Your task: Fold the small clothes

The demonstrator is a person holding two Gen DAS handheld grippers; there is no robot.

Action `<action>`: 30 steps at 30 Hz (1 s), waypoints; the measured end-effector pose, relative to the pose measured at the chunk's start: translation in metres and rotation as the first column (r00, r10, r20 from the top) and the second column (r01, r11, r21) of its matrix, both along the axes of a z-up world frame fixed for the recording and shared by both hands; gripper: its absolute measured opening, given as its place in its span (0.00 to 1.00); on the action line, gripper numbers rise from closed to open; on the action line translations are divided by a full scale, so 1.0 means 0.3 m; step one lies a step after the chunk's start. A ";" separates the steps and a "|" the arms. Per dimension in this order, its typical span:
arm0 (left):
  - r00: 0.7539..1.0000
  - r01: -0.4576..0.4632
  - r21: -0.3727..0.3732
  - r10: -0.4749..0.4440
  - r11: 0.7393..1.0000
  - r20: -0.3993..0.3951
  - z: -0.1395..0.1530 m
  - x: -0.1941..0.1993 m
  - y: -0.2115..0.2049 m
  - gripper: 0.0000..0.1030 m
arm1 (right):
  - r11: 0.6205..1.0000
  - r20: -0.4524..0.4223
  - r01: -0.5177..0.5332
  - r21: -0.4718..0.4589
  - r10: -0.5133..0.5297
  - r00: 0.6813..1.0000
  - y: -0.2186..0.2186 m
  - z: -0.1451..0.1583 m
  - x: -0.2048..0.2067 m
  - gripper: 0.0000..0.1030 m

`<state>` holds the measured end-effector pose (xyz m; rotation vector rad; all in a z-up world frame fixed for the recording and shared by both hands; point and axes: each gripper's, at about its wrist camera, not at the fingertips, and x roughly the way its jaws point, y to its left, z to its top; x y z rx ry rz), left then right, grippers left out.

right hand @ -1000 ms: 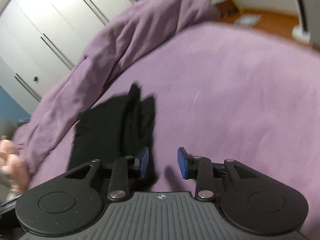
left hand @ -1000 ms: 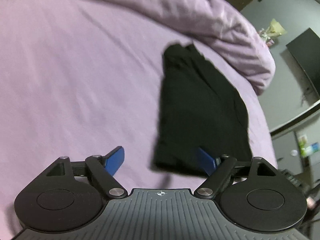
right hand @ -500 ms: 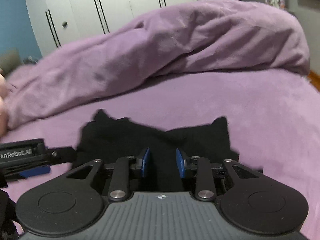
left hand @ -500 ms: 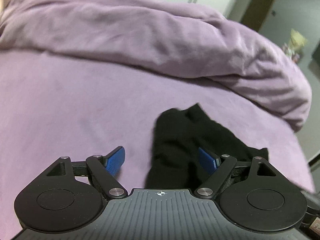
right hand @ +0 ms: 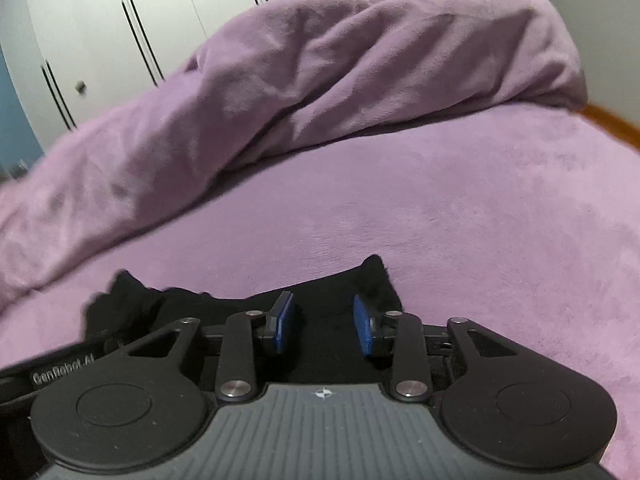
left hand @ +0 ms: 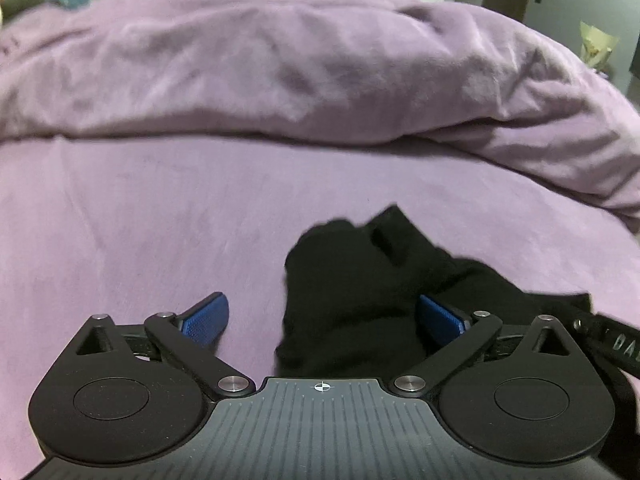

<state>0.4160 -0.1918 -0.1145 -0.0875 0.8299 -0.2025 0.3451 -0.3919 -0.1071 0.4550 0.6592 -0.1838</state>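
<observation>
One purple bed [left hand: 160, 220] — white wardrobes [right hand: 120, 20]

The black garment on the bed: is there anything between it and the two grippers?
Nothing visible is in the way. The black garment lies bare on the purple bed. The left gripper, jaws just opened wide, and the right gripper are open directly over it.

A home bedroom: a bed [left hand: 160, 208] under a purple plush sheet, a rumpled purple duvet [left hand: 320, 68] heaped along its far side, and white wardrobe doors [right hand: 132, 32] with dark vertical handles against the wall behind.
</observation>
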 end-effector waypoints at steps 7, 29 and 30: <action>0.969 0.160 -0.269 -0.203 0.950 -0.141 0.038 -0.112 0.284 0.99 | 0.940 -0.004 -0.048 0.338 0.052 0.999 -0.233 0.044 -0.305 0.42; 0.920 -0.022 -0.543 -0.195 0.839 -0.339 -0.064 -0.090 0.281 0.38 | 0.711 0.004 -0.047 0.701 0.063 0.998 -0.245 -0.094 -0.262 0.37; 0.919 -0.022 -0.542 -0.196 0.840 -0.341 -0.061 -0.088 0.281 0.38 | 0.708 0.011 -0.049 0.705 0.058 0.998 -0.252 -0.093 -0.271 0.41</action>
